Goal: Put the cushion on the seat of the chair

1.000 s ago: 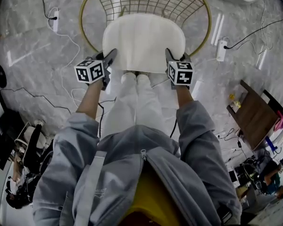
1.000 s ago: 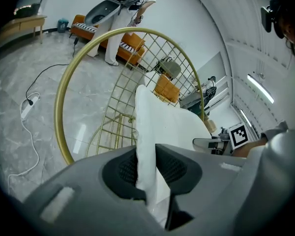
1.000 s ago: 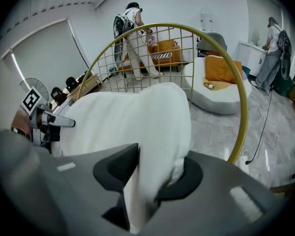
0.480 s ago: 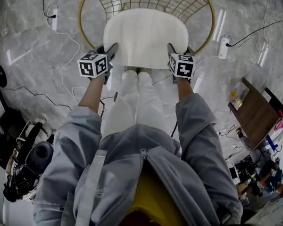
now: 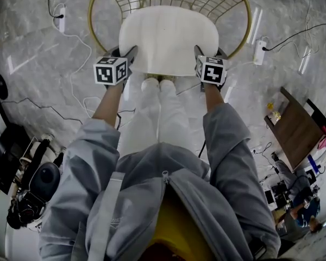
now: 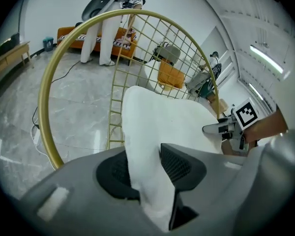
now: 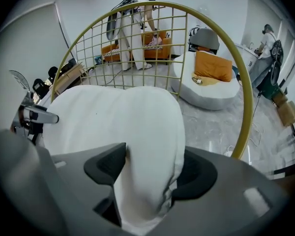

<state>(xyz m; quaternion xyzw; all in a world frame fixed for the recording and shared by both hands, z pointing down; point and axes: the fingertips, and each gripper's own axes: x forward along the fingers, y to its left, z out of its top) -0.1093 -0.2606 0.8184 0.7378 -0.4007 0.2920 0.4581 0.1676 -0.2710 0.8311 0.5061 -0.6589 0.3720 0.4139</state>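
Note:
A white cushion (image 5: 168, 37) lies over the seat of a round gold wire chair (image 5: 92, 34). My left gripper (image 5: 129, 53) has the cushion's near left corner between its jaws, and my right gripper (image 5: 200, 52) has the near right corner. In the left gripper view the cushion (image 6: 172, 122) is pinched thin between the left gripper's (image 6: 145, 161) black pads. The right gripper's (image 7: 150, 168) pads sit against a thick fold of the cushion (image 7: 118, 117). Both pairs of jaws are opening with the cushion still between them.
Cables and white power strips (image 5: 255, 50) lie on the marble floor around the chair. A brown wooden table (image 5: 293, 129) stands at the right, and dark camera gear (image 5: 38, 184) sits at the lower left. A white pouf with an orange pillow (image 7: 211, 65) stands behind the chair.
Both grippers and the cushion have shifted up the picture, further onto the chair seat. The cushion lies flatter now.

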